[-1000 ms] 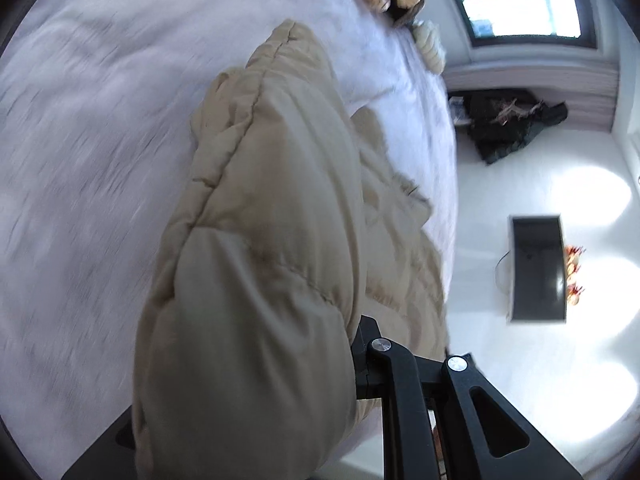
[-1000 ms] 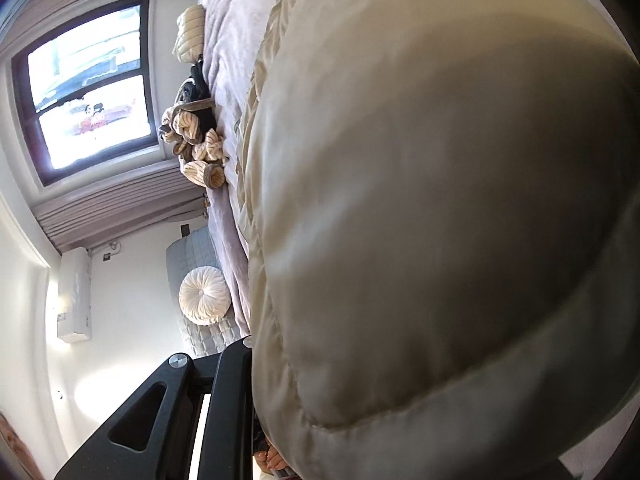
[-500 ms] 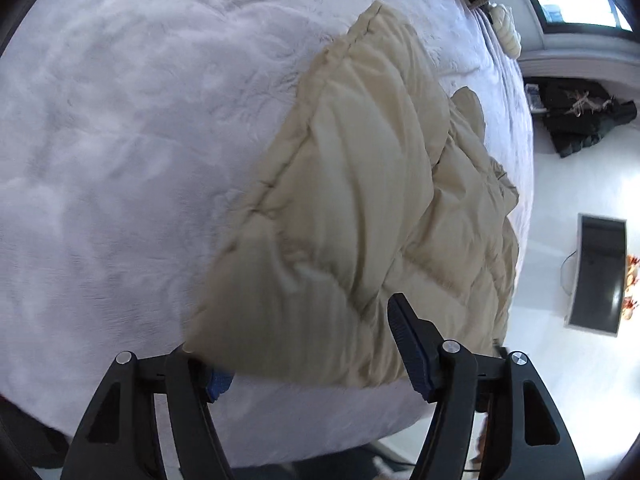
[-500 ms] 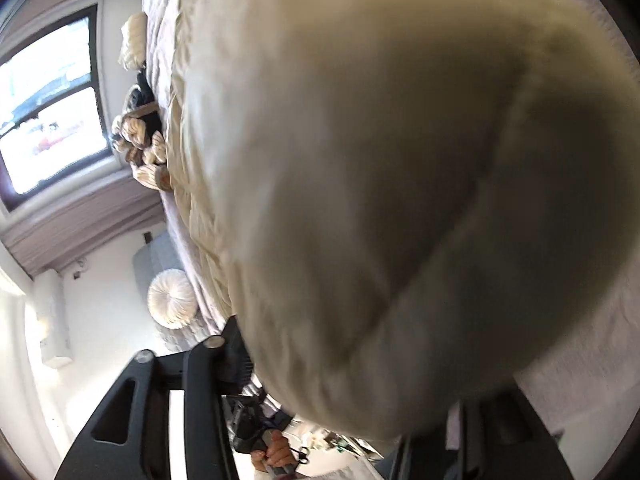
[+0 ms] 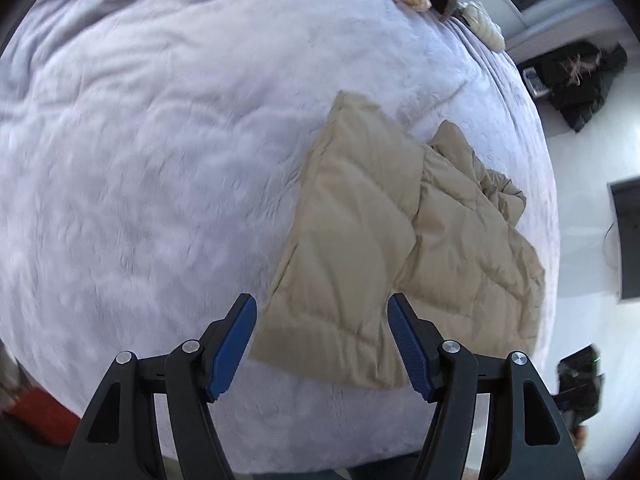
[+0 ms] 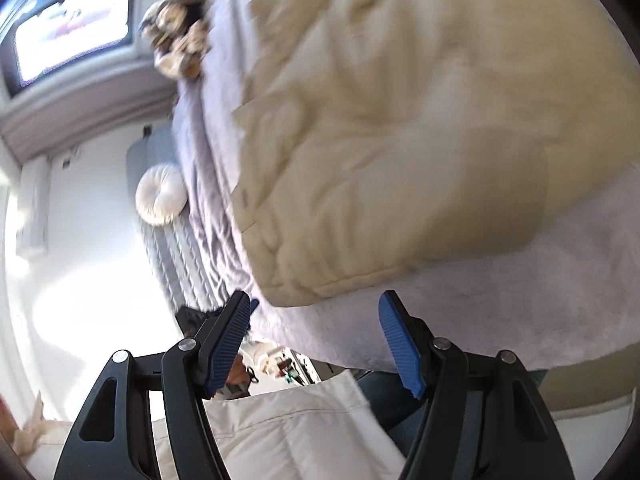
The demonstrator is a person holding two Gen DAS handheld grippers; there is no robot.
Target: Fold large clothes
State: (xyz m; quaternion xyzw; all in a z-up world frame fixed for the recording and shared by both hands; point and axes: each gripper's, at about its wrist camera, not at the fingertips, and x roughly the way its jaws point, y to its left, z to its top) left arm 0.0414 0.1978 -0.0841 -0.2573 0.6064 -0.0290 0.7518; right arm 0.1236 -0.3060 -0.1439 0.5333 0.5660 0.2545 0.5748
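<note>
Beige padded jacket [image 5: 400,240] lies folded on the lavender bed cover [image 5: 160,160], near the cover's right edge, beside white floor. Wide bare cover to its left. Left gripper [image 5: 322,344] above the jacket's near hem, jaws apart, nothing between them. Right gripper [image 6: 314,338] jaws just opened, apart, clear of the jacket [image 6: 400,140].

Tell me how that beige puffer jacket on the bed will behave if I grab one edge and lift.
The jacket will probably droop: it already lies folded over itself in soft creases. Its puffy quilted panels suggest it is light for its bulk. The smooth shell may slip, and the fold could spring open on the plush blanket.
</note>
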